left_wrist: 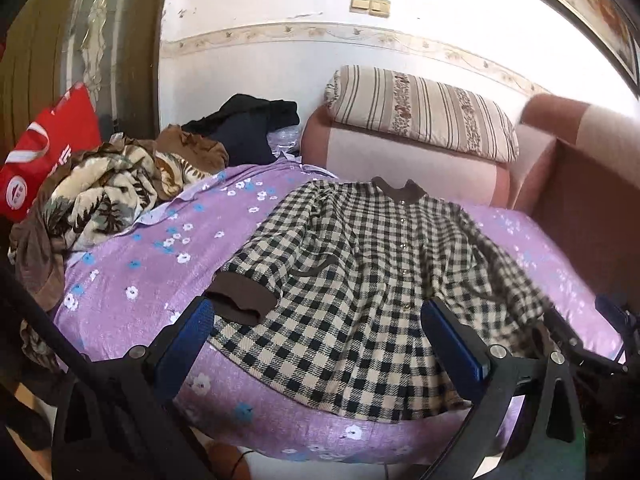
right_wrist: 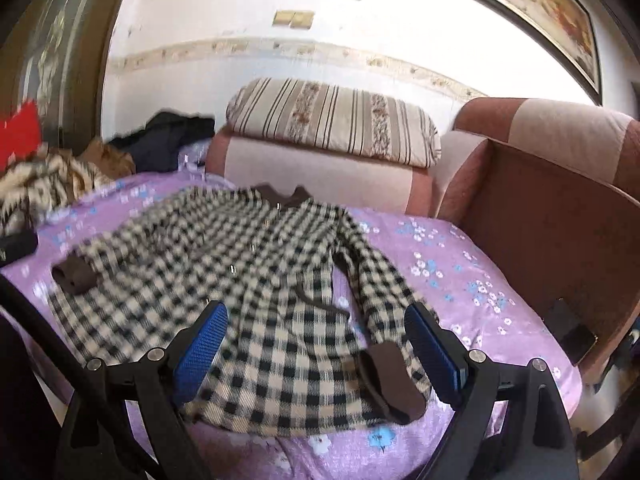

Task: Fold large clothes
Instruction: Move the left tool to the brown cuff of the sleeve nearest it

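The red bag [left_wrist: 44, 152] at the far left carries white markings, too curved and small to read; no other writing can be made out. The checked coat [left_wrist: 360, 272] lies spread flat, front up, on the bed [left_wrist: 152, 264] with its purple flowered sheet, brown collar [left_wrist: 400, 190] toward the wall, hem at the near edge of the mattress, where it slightly overhangs; one brown cuff [left_wrist: 240, 300] lies beside the coat's left side, the other cuff [right_wrist: 394, 380] rests near the hem on the right. Bare sheet shows on both sides of the coat, wider on the left; on the right it runs to the pink padded bed frame [right_wrist: 540, 216]. The left tongs [left_wrist: 316, 344] hover open above the hem, blue pads wide apart and holding nothing; the right tongs [right_wrist: 316, 344] are likewise spread open over the lower right of the coat, empty. A heap of patterned blankets [left_wrist: 100, 200] and dark clothes [left_wrist: 248, 124] crowds the far left corner; a striped pillow [left_wrist: 420, 112] sits on the pink headboard [left_wrist: 400, 160] behind the collar; a small dark object [right_wrist: 576, 336] lies by the frame at right.
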A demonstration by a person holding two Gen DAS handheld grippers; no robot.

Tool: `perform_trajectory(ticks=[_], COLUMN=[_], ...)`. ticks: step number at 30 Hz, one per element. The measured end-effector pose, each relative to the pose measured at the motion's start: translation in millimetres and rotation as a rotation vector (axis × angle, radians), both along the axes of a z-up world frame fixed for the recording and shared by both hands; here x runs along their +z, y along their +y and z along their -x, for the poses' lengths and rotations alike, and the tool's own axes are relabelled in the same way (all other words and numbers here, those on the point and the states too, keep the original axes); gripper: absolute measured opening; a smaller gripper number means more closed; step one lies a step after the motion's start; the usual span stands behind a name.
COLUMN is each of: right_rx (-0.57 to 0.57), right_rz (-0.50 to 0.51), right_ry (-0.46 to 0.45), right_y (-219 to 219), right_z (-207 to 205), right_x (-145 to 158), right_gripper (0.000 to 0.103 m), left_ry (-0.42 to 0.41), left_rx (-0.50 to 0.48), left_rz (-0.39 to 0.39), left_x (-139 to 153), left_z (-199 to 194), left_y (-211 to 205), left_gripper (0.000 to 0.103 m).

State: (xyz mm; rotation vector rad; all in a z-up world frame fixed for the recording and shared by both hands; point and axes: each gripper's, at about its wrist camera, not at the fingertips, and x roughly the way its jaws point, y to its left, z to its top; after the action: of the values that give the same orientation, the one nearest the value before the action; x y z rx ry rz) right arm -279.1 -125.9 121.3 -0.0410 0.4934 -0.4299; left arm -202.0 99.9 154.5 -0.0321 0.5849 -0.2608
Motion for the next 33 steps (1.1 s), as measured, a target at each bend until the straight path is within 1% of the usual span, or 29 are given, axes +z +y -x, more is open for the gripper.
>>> perform_trajectory(ticks=[2,4,6,9,12,14,18,21,28,33], right_rx=[-0.019,-0.037,-0.035,-0.044,-0.033,-0.035,-0.04,-0.038,-0.037,-0.031], right_rz=[0.006,0.01,0.013,0.013,-0.037,-0.078,-0.094,-0.103,-0.119,-0.123], right_ry=[-0.022,-0.02,-0.009,0.047,0.104,0.118,0.137,0.16,0.225,0.252], right_y=[-1,-2,-2,-3,-10,-15,-18,-18,-14,-14], right_z=[-1,-5,-10,-20,-27,-29,-31,-33,-43,-50], right_x=[10,15,17,10,3,4,5,3,-14,-22], right_gripper=[0.097,0.1,0.1,0.1,0.099,0.099,0.099,0.099,0.099,0.099], left_ry=[0.034,0.045,0.053,0.08,0.104,0.113,0.121,0.143,0.21,0.242], left_rx=[-0.001,0.004,-0.027,-0.078,-0.106,-0.113,-0.11,-0.114,-0.152,-0.145], left_rz=[0.014,-0.008,-0.043,-0.078,-0.099,-0.111,-0.112,-0.116,-0.137,-0.132], left_x=[4,5,5,3,-2,-4,-6,-10,-29,-38], left_z=[-6,-8,-8,-12,-15,-18,-25,-30,-38,-45], left_y=[0,-4,-10,-20,-29,-34,-36,-37,-40,-38], left_gripper=[0.103,0.103,0.103,0.103,0.103,0.103,0.103,0.103,0.103,0.103])
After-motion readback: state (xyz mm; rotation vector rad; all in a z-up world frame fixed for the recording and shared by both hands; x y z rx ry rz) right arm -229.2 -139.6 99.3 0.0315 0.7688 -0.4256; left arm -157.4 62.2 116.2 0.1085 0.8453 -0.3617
